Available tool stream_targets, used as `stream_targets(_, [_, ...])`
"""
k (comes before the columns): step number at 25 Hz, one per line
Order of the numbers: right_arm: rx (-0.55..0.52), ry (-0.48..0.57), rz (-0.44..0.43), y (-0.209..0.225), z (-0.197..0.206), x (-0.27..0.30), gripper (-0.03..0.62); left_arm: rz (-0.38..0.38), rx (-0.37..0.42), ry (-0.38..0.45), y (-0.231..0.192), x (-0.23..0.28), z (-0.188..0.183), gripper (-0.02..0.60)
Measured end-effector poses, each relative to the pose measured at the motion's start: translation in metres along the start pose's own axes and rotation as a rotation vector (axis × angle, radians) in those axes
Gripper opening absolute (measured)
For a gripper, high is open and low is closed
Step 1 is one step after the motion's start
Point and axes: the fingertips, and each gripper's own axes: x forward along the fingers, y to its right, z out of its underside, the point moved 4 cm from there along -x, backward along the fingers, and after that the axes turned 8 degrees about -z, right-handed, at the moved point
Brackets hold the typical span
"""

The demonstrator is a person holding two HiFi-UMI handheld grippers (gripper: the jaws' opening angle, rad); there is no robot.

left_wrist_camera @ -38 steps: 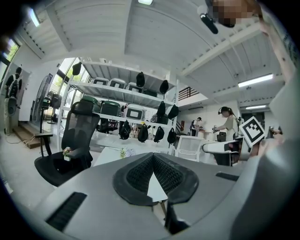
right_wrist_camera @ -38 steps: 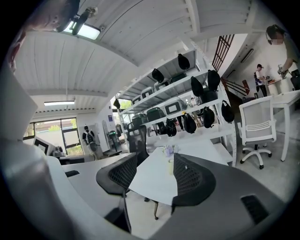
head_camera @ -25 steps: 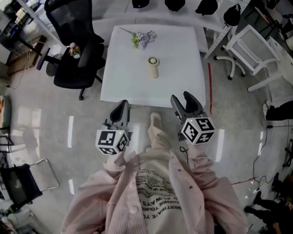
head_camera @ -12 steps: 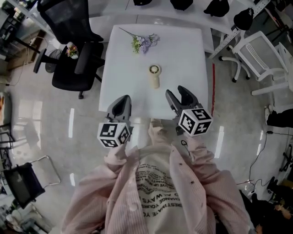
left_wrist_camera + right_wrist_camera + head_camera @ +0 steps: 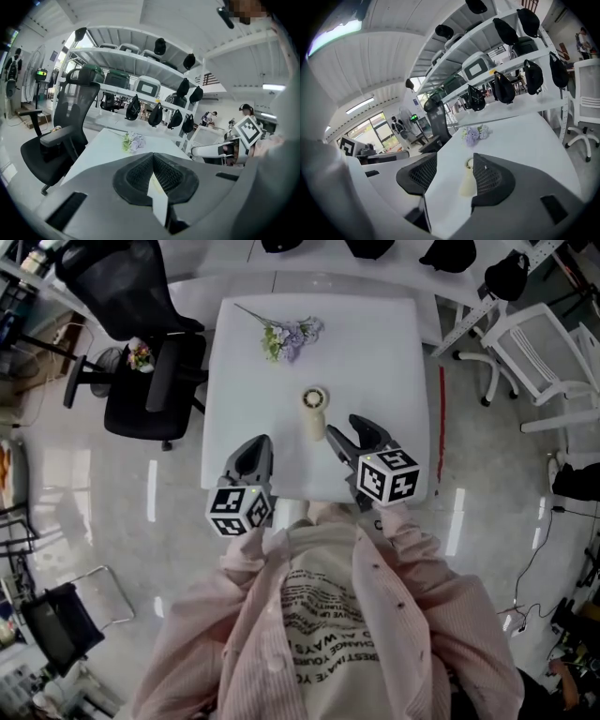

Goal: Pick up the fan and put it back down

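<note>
2 grippers at near table (image 5: 375, 343) edge: right gripper (image 5: 349, 435) jaws spread, fan (image 5: 315, 412) lying just ahead, untouched; left gripper (image 5: 255, 452) pressed together, empty. Looks like reach step. Next up: straddle handle (image 5: 317, 428), squeeze gently.

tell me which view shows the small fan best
The head view: the fan lies whole on the white table. The right gripper view shows it beyond its open jaws, partly behind one. The left gripper view doesn't show it.

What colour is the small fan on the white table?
The fan is cream, a pale off-white. The head view shows it best.
</note>
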Motion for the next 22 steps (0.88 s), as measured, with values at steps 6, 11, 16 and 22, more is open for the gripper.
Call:
stream_targets(6, [0.053, -0.066, -0.012, 0.010, 0.011, 0.029, 0.213, 0.010, 0.003, -0.050, 0.001, 0.022, 0.007, 0.002])
stream_targets(11, [0.138, -0.118, 0.014, 0.021, 0.025, 0.056, 0.213, 0.016, 0.010, -0.103, -0.006, 0.042, 0.015, 0.002])
stream_targets(16, [0.185, -0.169, 0.071, 0.031, 0.041, 0.076, 0.213, 0.030, 0.004, -0.162, -0.013, 0.060, 0.028, 0.002])
stream_targets(22, [0.227, -0.222, 0.133, 0.045, 0.059, 0.098, 0.213, 0.063, -0.006, -0.227, -0.020, 0.082, 0.039, 0.002])
